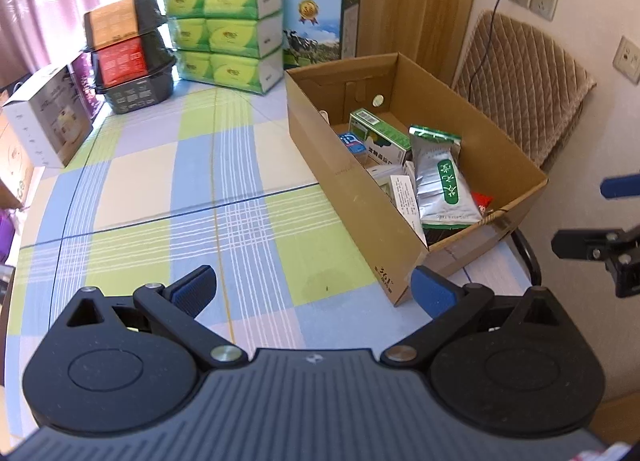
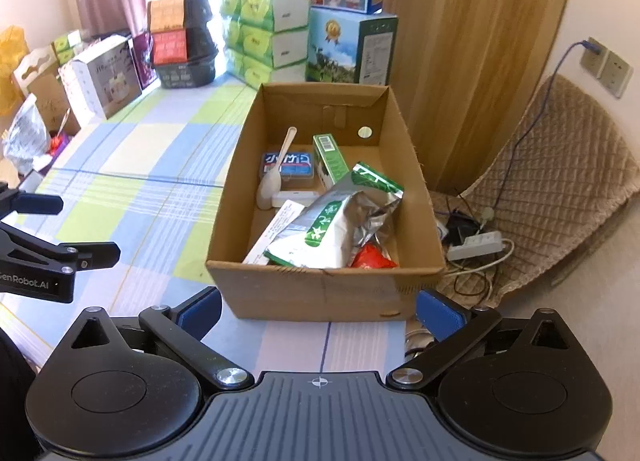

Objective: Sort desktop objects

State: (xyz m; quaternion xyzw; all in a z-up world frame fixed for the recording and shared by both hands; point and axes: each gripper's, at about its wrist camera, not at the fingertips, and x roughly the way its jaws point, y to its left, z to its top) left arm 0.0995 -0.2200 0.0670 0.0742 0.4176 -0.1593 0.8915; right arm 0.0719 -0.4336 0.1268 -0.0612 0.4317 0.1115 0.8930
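Observation:
An open cardboard box (image 2: 320, 293) (image 1: 352, 189) stands on the checked tablecloth (image 1: 180, 181). Inside lie a silver and green pouch (image 2: 332, 229) (image 1: 440, 185), a green carton (image 2: 330, 159) (image 1: 380, 133), a blue-labelled clear case (image 2: 288, 167), a white spoon (image 2: 276, 169), a white paper box (image 2: 276, 229) and a red packet (image 2: 372, 257). My left gripper (image 1: 314, 293) is open and empty over the cloth, left of the box's near corner. My right gripper (image 2: 318, 313) is open and empty in front of the box's near wall.
Green tissue packs (image 1: 232, 33), black baskets with orange and red labels (image 1: 128, 49), a white appliance box (image 1: 48, 117) and milk cartons (image 1: 320, 25) line the table's back. A padded chair (image 2: 560, 181) with a power strip (image 2: 476, 245) sits right of the table.

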